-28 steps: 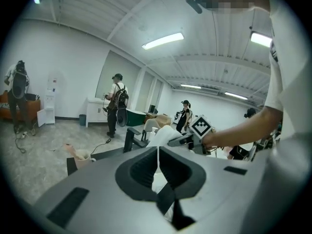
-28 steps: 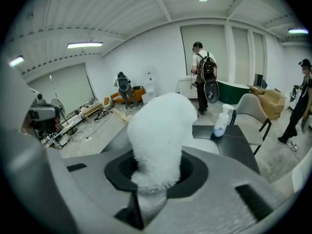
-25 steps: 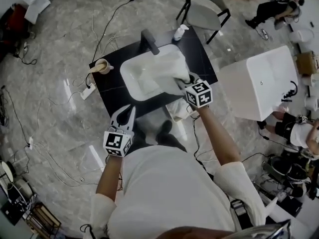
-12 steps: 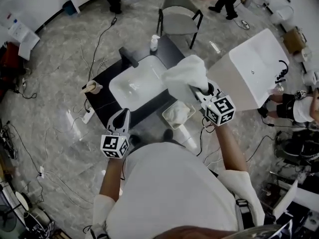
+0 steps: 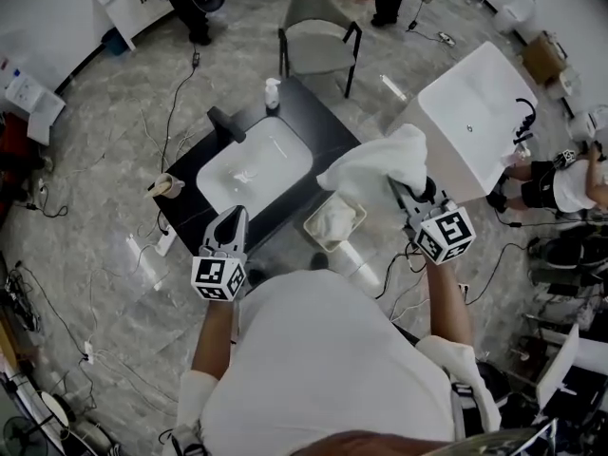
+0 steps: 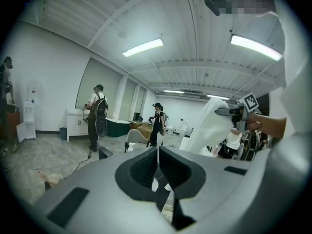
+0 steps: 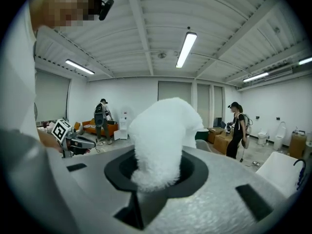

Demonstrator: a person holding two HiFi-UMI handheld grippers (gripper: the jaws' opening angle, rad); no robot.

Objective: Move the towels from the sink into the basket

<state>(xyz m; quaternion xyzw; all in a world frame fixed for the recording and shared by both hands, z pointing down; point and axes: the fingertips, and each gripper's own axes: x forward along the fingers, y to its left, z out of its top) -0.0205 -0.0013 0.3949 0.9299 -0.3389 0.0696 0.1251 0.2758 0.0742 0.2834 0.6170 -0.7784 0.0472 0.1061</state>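
My right gripper (image 5: 404,190) is shut on a white fluffy towel (image 5: 375,174) and holds it in the air, up and to the right of the basket (image 5: 318,236). In the right gripper view the towel (image 7: 163,130) bulges up from between the jaws of that gripper (image 7: 158,167). Another white towel (image 5: 337,218) lies inside the basket, which stands on the floor by the counter's front right. The white sink (image 5: 275,150) shows no towel. My left gripper (image 5: 231,218) hovers at the counter's front edge, shut and empty (image 6: 157,162); its view shows the lifted towel (image 6: 212,126) to the right.
The sink sits in a black counter (image 5: 328,126) with a dark faucet (image 5: 226,123), a soap bottle (image 5: 273,93) and a cup (image 5: 163,186). A chair (image 5: 318,27) stands behind it, a white cabinet (image 5: 475,122) to the right. Cables cross the floor; people stand around.
My right gripper has lifted the towel out of the sink and carried it up and to the right, past the basket. The left gripper rose a little beside the counter.
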